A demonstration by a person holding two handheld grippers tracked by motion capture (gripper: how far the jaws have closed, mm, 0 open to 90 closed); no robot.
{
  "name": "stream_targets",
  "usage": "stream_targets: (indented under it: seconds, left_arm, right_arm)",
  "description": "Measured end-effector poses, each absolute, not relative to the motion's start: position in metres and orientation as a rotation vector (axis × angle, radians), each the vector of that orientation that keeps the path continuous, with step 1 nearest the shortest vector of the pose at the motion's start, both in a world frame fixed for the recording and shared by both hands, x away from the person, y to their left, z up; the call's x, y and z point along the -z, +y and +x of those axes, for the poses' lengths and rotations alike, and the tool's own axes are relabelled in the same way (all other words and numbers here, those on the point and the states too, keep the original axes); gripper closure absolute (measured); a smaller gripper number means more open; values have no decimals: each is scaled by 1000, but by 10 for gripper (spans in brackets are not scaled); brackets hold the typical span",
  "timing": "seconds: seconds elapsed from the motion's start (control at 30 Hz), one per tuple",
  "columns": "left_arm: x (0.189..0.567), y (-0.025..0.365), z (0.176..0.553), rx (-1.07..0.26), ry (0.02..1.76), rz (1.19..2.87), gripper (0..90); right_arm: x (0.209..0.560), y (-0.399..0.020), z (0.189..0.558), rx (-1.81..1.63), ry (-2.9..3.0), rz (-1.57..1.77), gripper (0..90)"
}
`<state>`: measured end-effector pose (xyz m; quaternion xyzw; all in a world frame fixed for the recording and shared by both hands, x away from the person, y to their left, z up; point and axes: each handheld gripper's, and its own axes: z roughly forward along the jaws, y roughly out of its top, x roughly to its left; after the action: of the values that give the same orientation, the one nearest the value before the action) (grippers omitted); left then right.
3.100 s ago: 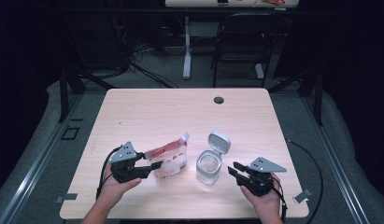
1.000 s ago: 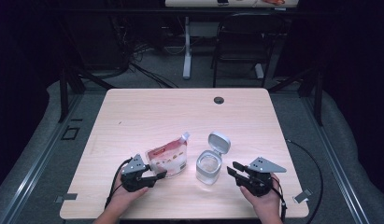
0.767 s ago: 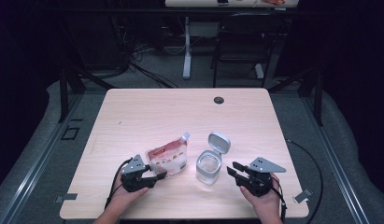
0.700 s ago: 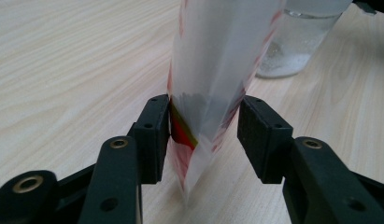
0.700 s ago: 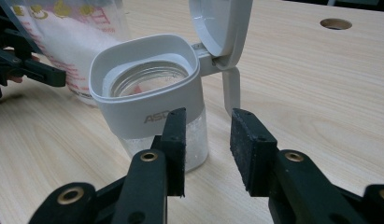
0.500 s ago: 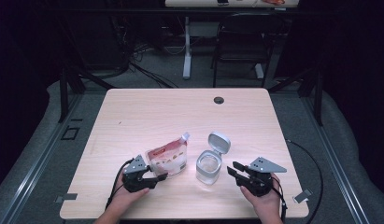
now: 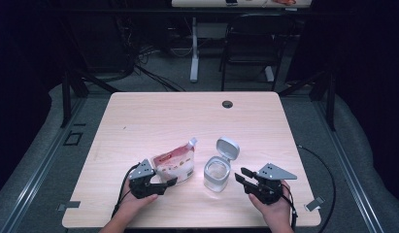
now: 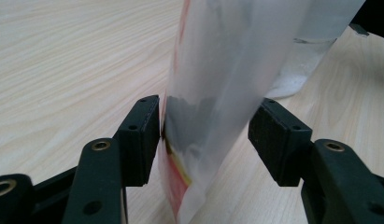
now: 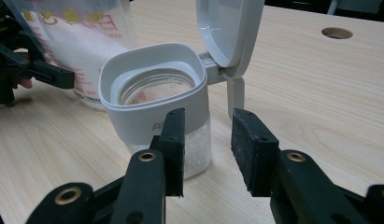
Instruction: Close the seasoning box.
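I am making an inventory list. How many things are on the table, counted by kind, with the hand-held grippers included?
Pouch: 1
Jar with open flip lid: 1
Hand-held gripper: 2, left hand-held gripper and right hand-held gripper
Total: 4

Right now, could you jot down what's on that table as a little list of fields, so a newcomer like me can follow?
Surface: wooden table
Pouch: standing refill pouch with a corner spout, red print
Jar: clear jar, white collar, flip lid open, white grains inside
Left gripper: jaws have just been opening, astride the pouch's lower edge, right pad clear of it
Right gripper: open, empty, beside the jar
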<state>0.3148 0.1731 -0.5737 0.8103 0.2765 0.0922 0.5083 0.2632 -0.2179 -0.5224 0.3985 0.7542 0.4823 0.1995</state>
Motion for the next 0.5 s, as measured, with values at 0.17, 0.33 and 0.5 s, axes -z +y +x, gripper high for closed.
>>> stream_targets:
  seconds: [0.17, 0.33, 0.5]
  left_arm:
    - [571, 171, 316, -246, 635, 1978, 509]
    - [570, 171, 316, -245, 611, 1991, 554]
    - [569, 170, 314, -227, 573, 2009, 568]
  right_arm:
    - [522, -219, 263, -1350, 2107, 1115, 658]
    - [521, -220, 262, -1349, 2100, 1117, 658]
    - [521, -221, 262, -1348, 2095, 1119, 658]
